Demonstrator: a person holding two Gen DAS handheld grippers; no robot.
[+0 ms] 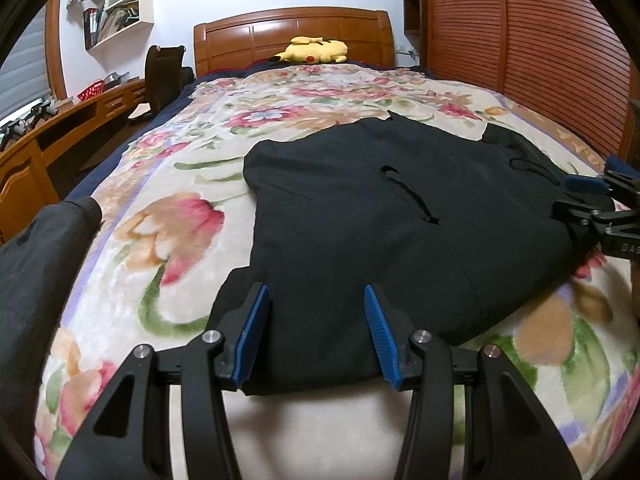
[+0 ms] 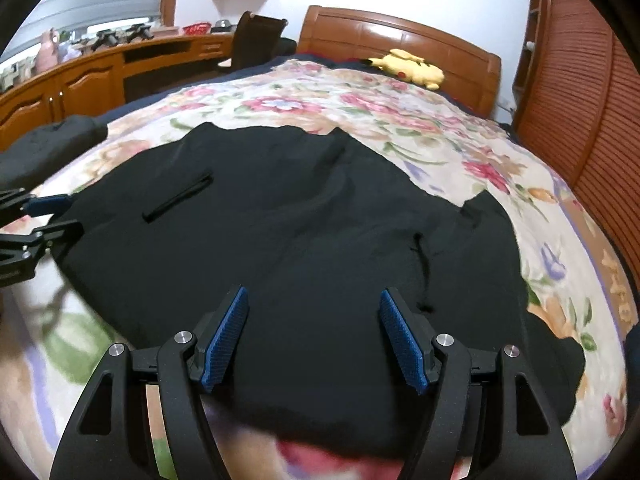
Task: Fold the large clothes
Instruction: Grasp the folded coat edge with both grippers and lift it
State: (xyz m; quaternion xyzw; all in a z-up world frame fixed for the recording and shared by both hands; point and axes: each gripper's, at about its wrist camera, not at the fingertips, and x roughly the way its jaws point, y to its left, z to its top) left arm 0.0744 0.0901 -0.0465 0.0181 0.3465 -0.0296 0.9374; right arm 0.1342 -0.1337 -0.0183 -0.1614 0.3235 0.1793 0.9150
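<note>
Bed [image 1: 192, 216] carries the black garment [image 1: 360, 220] spread flat with its near hem just ahead of both spread, empty grippers, left gripper [image 1: 316, 334] at one corner, right gripper [image 2: 314, 336] mid-hem.

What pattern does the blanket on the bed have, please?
A floral print, pink flowers with green leaves on cream, on the blanket; clearest in the left wrist view.
</note>
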